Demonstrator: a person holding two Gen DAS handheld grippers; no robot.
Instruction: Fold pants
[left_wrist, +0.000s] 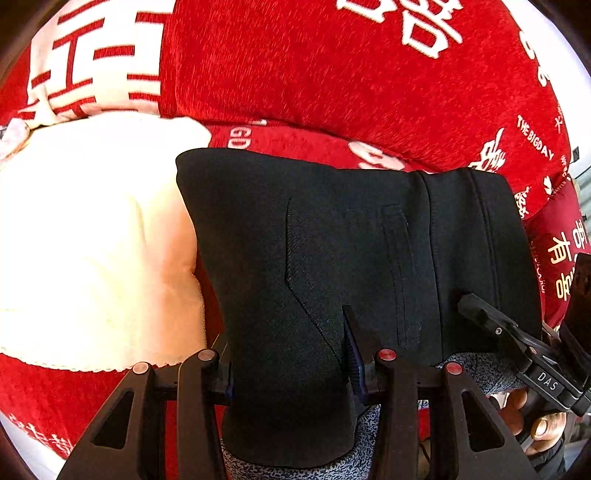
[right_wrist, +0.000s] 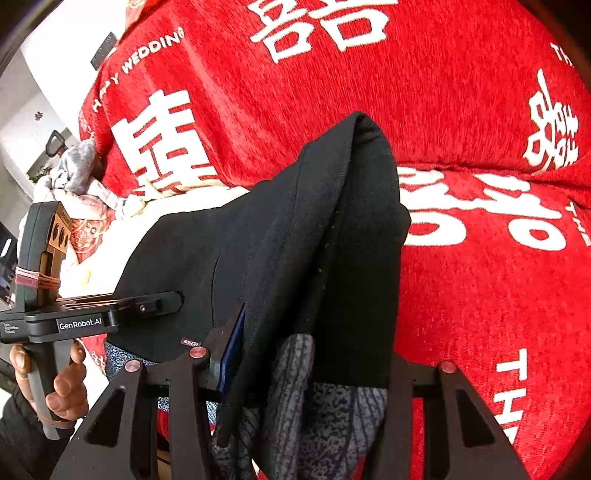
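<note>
The black pants (left_wrist: 332, 240) are folded into a thick bundle, with grey patterned lining (left_wrist: 476, 369) showing at the lower edge. The bundle hangs over a red sofa cover, held from both sides. My left gripper (left_wrist: 290, 369) is shut on its near edge, and the cloth fills the gap between the fingers. My right gripper (left_wrist: 469, 306) reaches in from the right and bites the same edge. In the right wrist view the pants (right_wrist: 295, 240) drape over my right gripper (right_wrist: 314, 362), hiding its right finger. The left gripper (right_wrist: 166, 301) enters from the left, held by a hand (right_wrist: 66, 380).
A red sofa cover (left_wrist: 332, 74) with white lettering spreads below and behind the pants. A cream blanket (left_wrist: 92, 240) lies to the left of the pants. A heap of grey and patterned cloth (right_wrist: 77, 166) sits at the sofa's far left end.
</note>
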